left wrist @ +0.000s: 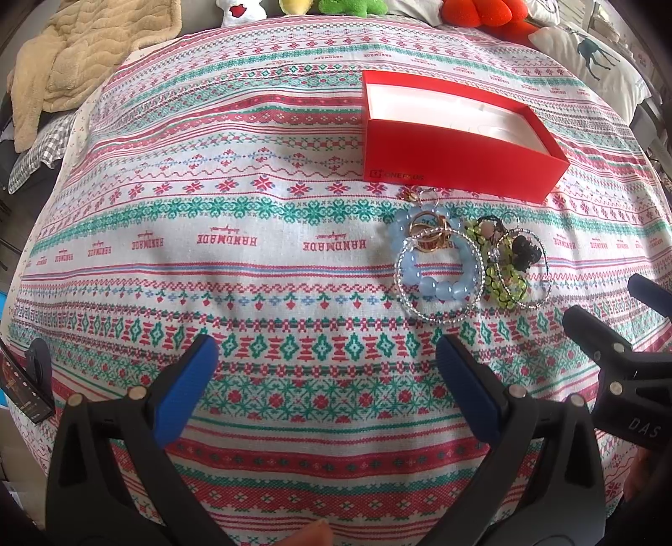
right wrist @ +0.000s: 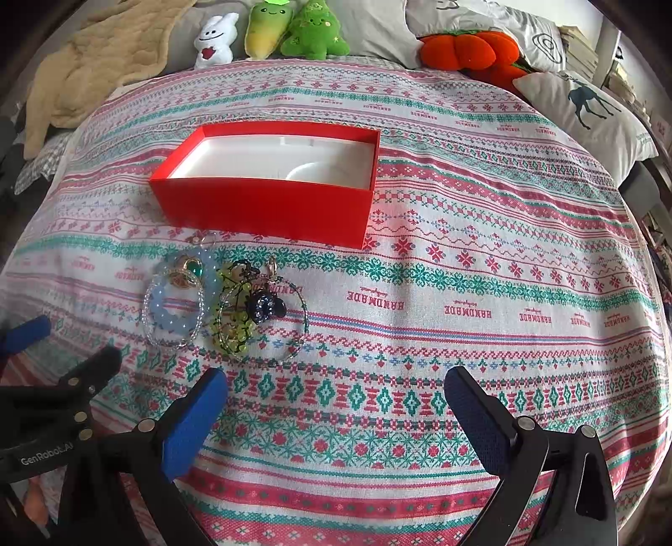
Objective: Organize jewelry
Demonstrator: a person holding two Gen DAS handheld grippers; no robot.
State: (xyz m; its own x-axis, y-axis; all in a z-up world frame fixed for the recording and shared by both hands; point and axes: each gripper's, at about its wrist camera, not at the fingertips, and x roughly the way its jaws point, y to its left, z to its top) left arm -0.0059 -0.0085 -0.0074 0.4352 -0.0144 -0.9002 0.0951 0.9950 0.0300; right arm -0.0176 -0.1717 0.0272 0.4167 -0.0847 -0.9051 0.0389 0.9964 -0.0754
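A pile of jewelry lies on the patterned cloth in front of an open red box (left wrist: pixel 453 164) with a white inside (right wrist: pixel 269 201). It holds a blue bead bracelet (left wrist: pixel 437 285) (right wrist: pixel 176 319), gold rings (left wrist: pixel 428 235), a green beaded piece (left wrist: pixel 504 273) (right wrist: pixel 235 311), a dark charm (right wrist: pixel 266 304) and thin hoops. My left gripper (left wrist: pixel 327 357) is open and empty, a little below and left of the pile. My right gripper (right wrist: pixel 336 390) is open and empty, below and right of the pile. The right gripper also shows at the right edge of the left wrist view (left wrist: pixel 621 336).
The cloth (right wrist: pixel 462 294) covers a bed. Plush toys (right wrist: pixel 294 33) and an orange plush (right wrist: pixel 466 50) line the far edge. A beige blanket (left wrist: pixel 84 54) lies far left, a deer pillow (right wrist: pixel 588 113) far right. A dark device (left wrist: pixel 25 386) sits at the left edge.
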